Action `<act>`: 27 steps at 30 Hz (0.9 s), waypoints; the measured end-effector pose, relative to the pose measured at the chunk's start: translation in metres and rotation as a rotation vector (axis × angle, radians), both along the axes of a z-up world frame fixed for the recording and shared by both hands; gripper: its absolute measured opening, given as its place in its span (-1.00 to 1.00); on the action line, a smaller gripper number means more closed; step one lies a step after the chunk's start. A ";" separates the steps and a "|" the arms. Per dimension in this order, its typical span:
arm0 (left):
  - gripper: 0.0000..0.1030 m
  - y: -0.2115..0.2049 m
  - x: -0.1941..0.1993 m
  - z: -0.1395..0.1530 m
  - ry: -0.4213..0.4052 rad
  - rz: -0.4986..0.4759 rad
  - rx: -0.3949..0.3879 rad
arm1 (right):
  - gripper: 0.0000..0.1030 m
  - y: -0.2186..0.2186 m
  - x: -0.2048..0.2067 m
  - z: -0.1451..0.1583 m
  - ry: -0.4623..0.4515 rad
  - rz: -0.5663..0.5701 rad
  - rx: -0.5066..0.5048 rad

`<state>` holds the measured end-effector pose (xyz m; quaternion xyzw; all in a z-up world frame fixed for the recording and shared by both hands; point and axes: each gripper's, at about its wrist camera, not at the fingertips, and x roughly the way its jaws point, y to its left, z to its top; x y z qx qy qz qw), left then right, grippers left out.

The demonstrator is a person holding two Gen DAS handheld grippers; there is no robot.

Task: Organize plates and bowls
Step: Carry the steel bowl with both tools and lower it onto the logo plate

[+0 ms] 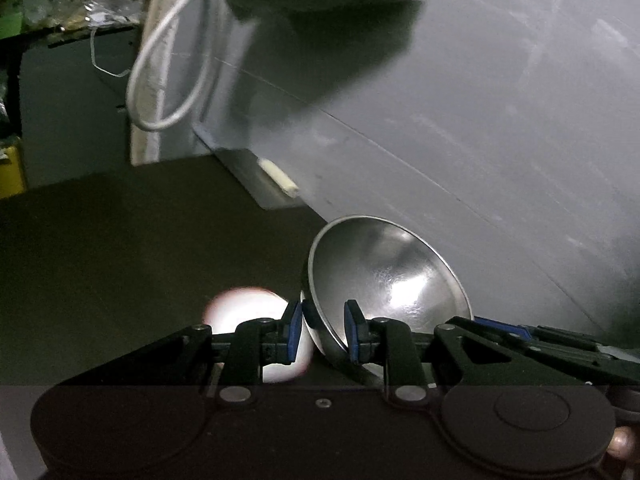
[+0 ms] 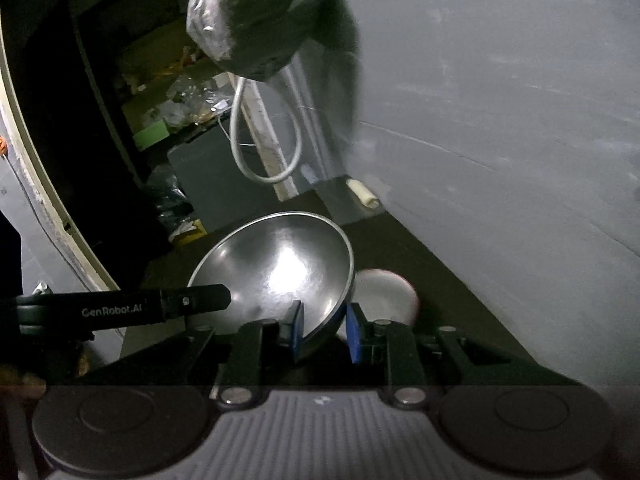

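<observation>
Dim grey wall (image 1: 480, 100), both tongs (image 1: 323, 330) (image 2: 323, 330) pinching steel bowl (image 1: 384, 276) (image 2: 276, 272) rim, white bowl (image 1: 248, 312) (image 2: 384, 296) half hidden

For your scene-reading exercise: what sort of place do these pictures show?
Probably a dim home kitchen or storeroom: a steel bowl on a dark counter, a plain grey wall, a cluttered shelf.
</observation>
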<state>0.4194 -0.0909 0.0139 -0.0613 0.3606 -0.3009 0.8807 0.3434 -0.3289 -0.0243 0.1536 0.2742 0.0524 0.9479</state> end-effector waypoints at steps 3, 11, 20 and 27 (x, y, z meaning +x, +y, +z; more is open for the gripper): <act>-0.53 -0.018 -0.023 -0.003 0.019 -0.036 0.012 | -0.50 -0.017 -0.027 -0.004 0.034 -0.017 0.004; -0.53 -0.054 -0.066 -0.021 0.083 -0.102 0.046 | -0.50 -0.048 -0.075 -0.022 0.120 -0.036 0.020; -0.53 -0.059 -0.092 -0.039 0.134 -0.109 0.112 | -0.50 -0.052 -0.104 -0.042 0.213 0.044 0.047; -0.53 -0.049 -0.108 -0.052 0.187 -0.094 0.158 | -0.50 -0.047 -0.115 -0.050 0.268 0.117 0.041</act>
